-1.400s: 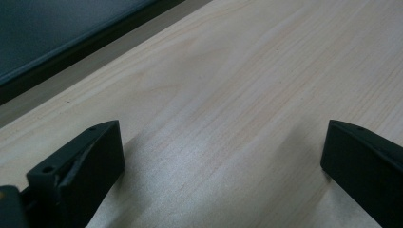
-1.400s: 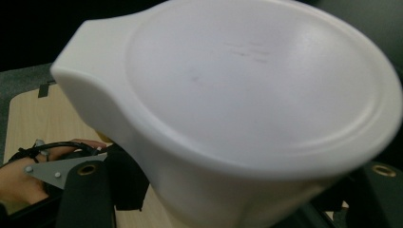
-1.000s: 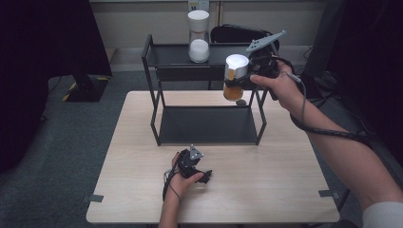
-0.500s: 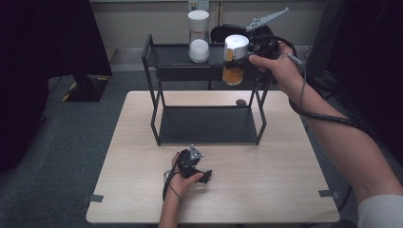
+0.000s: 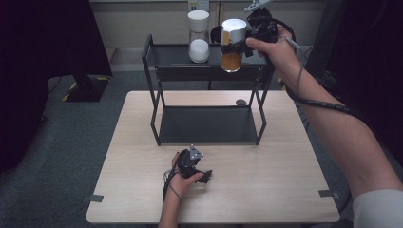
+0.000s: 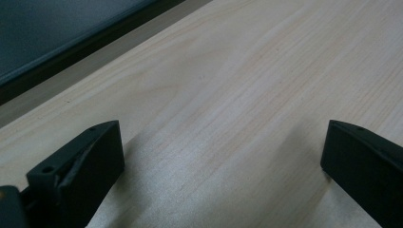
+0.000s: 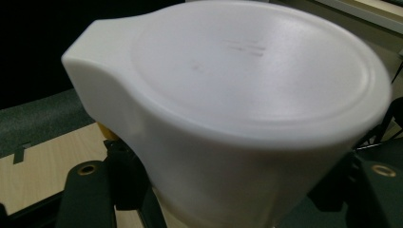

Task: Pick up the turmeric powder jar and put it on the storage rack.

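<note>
Orange-filled jar (image 5: pixel 232 45) with a white lid (image 7: pixel 247 80) was clamped in the right gripper (image 5: pixel 242 43) at the black rack's (image 5: pixel 207 90) top shelf, beside 1 white-filled jar (image 5: pixel 198 37). Before the rack, the left gripper (image 5: pixel 192 167) rested on the table (image 5: pixel 266 180), jaws spread.

Room edges v. dark; table (image 5: pixel 266 190) lit bright from above. White lid (image 7: pixel 247 76) close-up looks soft, blurry w/ mild glare.

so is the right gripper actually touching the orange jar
Touching. In the right gripper view the jaws of the right gripper press both sides of the orange jar, just under its white lid.
</note>
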A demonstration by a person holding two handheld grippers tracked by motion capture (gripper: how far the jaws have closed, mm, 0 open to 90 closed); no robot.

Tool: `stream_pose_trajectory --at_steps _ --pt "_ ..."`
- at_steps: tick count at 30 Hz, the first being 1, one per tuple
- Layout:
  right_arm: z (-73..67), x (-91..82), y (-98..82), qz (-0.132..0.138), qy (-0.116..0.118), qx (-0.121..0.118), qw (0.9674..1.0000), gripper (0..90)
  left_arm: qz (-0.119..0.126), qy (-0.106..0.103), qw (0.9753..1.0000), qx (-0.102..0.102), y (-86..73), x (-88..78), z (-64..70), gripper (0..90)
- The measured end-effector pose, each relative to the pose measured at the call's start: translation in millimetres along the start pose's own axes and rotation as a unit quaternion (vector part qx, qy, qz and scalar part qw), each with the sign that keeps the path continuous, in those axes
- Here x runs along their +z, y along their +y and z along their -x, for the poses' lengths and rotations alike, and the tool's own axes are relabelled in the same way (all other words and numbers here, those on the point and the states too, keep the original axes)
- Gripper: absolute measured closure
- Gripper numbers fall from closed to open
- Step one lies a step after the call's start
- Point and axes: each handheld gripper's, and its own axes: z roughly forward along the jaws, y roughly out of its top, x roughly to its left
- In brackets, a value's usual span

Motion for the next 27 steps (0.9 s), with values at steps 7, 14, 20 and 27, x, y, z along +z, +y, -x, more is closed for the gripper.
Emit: stream_pose_trajectory --at_steps 7,14,20,27 --pt "4.6 9.8 9.3 -0.002 -0.014 0.007 0.9999 30.6 0.000 0.000 1.0000 0.000 0.0 0.0 0.1 0.0" --pt "13.0 25.5 14.8 -0.005 -0.027 0.016 0.9995 30.6 0.000 0.000 1.0000 0.000 0.0 0.0 0.0 0.0" --pt "20.2 37.0 14.9 -0.001 -0.038 0.029 0.9988 30.6 0.000 0.000 1.0000 0.000 0.0 0.0 0.0 0.0" --pt "25.1 46.8 12.2 -0.003 -0.045 0.037 0.9983 30.6 0.000 0.000 1.0000 0.000 0.0 0.0 0.0 0.0"
